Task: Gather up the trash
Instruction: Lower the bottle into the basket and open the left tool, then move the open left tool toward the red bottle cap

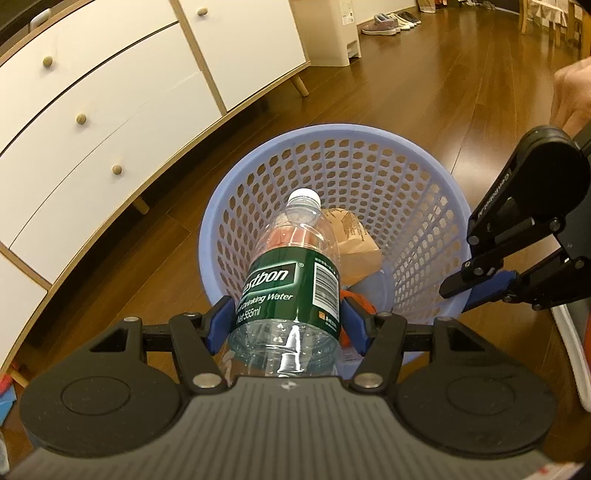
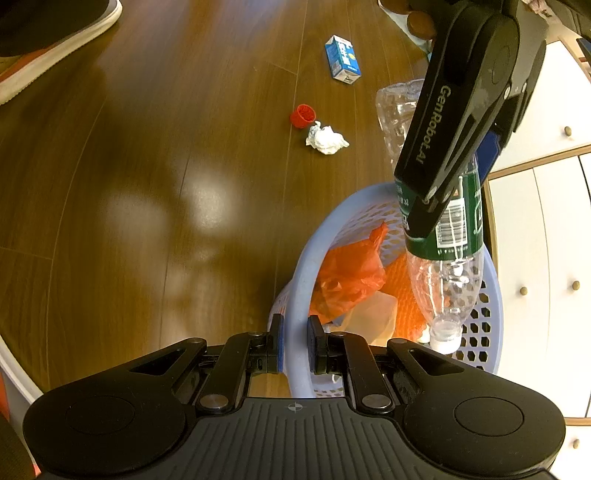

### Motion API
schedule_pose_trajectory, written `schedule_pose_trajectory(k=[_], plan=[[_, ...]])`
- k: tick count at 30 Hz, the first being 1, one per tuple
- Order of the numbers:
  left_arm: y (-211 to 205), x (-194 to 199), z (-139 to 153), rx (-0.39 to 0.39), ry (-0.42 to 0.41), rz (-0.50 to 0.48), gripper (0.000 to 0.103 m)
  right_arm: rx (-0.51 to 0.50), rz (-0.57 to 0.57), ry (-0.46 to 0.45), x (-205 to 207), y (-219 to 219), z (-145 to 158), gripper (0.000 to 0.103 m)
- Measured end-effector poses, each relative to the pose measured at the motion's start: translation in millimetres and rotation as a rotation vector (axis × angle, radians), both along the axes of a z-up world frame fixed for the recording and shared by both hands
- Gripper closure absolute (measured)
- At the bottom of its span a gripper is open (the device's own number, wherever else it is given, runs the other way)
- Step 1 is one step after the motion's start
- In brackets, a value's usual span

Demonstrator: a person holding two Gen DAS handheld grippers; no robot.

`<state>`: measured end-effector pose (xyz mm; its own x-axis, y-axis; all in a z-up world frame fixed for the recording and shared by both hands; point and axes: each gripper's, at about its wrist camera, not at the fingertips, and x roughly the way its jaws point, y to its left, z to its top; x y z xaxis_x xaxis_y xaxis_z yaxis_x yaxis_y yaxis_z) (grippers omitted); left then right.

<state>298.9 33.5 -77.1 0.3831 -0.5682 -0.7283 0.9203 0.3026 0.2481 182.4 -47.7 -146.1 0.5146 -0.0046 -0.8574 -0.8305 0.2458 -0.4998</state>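
Note:
A clear water bottle (image 1: 291, 273) with a green label and white cap hangs cap-down over the lilac mesh basket (image 1: 332, 129); my left gripper (image 1: 288, 321) is shut on its labelled middle. My right gripper (image 2: 295, 345) is shut on the basket's near rim (image 2: 299, 288), one finger inside and one outside. Inside lie an orange plastic bag (image 2: 347, 277) and a brown paper bag (image 1: 351, 236). On the floor beyond are a blue carton (image 2: 342, 60), a red cap (image 2: 303, 116), a crumpled tissue (image 2: 327, 138) and a crushed clear bottle (image 2: 397, 110).
A white drawer cabinet (image 1: 110, 92) on wooden legs runs along the left of the basket. A person's shoe (image 2: 48, 37) stands at the far left of the wooden floor. A row of shoes (image 1: 391, 22) lines the far wall.

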Motion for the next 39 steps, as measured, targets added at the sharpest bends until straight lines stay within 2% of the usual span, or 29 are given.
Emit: schedule_pose_trajectory(k=[4, 10, 12, 20, 27, 32, 39], plan=[[-6.5, -3.7, 0.4, 0.004, -0.032, -0.022, 0.044, 0.001, 0.001, 0.000, 0.9, 0.4, -0.2, 0.094], [-16.8, -6.2, 4.9, 0.003, -0.128, -0.030, 0.041, 0.002, 0.002, 0.000, 1.2, 0.1, -0.1, 0.094], [-17.6, -8.7, 6.2, 0.000, -0.174, -0.033, 0.036, 0.003, 0.000, -0.001, 1.3, -0.4, 0.4, 0.094], [-5.2, -2.2, 17.8, -0.038, -0.204, 0.005, 0.035, 0.002, 0.004, 0.003, 1.2, 0.5, 1.4, 0.094], [28.8, 16.6, 31.2, -0.066, -0.215, 0.116, 0.035, 0.005, -0.015, 0.002, 4.7, 0.7, 3.4, 0.094], [66.4, 35.5, 35.1, -0.081, -0.191, 0.217, 0.035, 0.006, -0.028, 0.000, 7.3, 3.4, 3.4, 0.094], [147.3, 76.3, 2.7, -0.050, -0.075, 0.437, 0.035, 0.015, -0.040, 0.002, 12.6, 4.1, 3.8, 0.094]])
